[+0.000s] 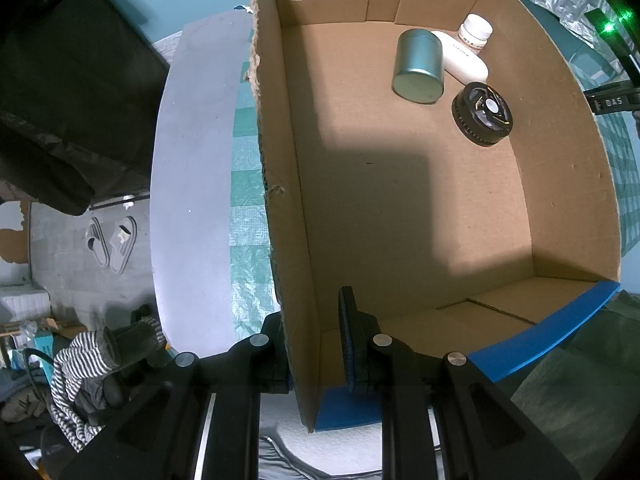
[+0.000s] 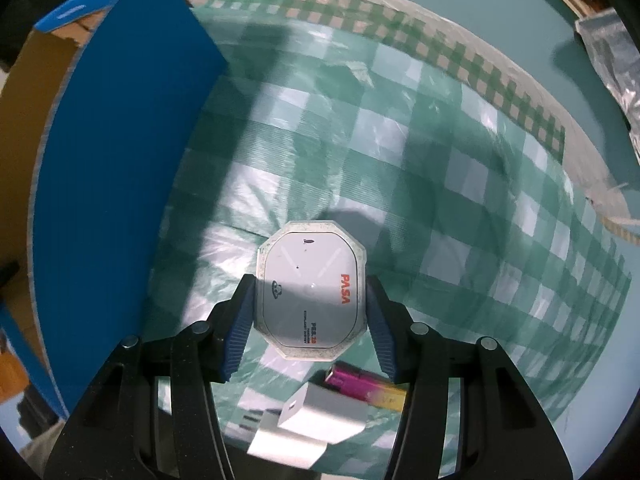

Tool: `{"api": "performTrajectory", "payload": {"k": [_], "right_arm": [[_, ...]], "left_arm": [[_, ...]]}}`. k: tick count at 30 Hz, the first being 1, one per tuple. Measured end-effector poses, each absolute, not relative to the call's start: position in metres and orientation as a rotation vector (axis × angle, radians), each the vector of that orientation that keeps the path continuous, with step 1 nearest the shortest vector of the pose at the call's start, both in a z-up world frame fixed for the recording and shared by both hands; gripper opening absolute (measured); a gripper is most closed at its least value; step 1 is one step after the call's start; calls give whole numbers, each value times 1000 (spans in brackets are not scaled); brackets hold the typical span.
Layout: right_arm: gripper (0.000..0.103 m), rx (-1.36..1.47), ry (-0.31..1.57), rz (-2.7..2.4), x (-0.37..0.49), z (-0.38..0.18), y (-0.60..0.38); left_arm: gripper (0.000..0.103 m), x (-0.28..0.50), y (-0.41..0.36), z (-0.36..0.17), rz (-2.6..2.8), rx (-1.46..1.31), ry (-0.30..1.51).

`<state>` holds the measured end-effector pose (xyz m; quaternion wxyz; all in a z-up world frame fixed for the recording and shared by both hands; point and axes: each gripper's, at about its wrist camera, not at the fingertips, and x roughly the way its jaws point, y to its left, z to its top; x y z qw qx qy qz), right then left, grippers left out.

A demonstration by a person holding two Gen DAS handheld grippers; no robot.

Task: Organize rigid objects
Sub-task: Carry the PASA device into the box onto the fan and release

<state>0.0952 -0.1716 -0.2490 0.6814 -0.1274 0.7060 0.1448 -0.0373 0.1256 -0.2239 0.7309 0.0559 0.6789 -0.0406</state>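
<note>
A cardboard box with blue outer faces (image 1: 400, 208) stands open on the table. In it lie a grey-green tin (image 1: 418, 66), a white bottle (image 1: 468, 50) and a black round fan part (image 1: 482, 114). My left gripper (image 1: 312, 344) is shut on the box's left wall (image 1: 280, 160), one finger inside and one outside. My right gripper (image 2: 310, 320) is shut on a white octagonal PASA device (image 2: 310, 296) and holds it over the green checked cloth (image 2: 420, 184), to the right of the box (image 2: 120, 184).
Under the right gripper lie a white charger plug (image 2: 316, 424) and a pink and yellow battery (image 2: 360, 390). A grey round table edge (image 1: 192, 184) runs left of the box. Slippers (image 1: 112, 242) and striped clothing (image 1: 84, 372) are on the floor below.
</note>
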Motion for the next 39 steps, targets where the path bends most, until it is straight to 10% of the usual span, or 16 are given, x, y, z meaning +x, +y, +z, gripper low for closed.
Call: {"api": "performTrajectory", "payload": {"k": [39], "right_arm": [[53,-515,1396,643,102,-178,-24]], "left_arm": [[17,-41,121,-224,-96,140,1487]]}}
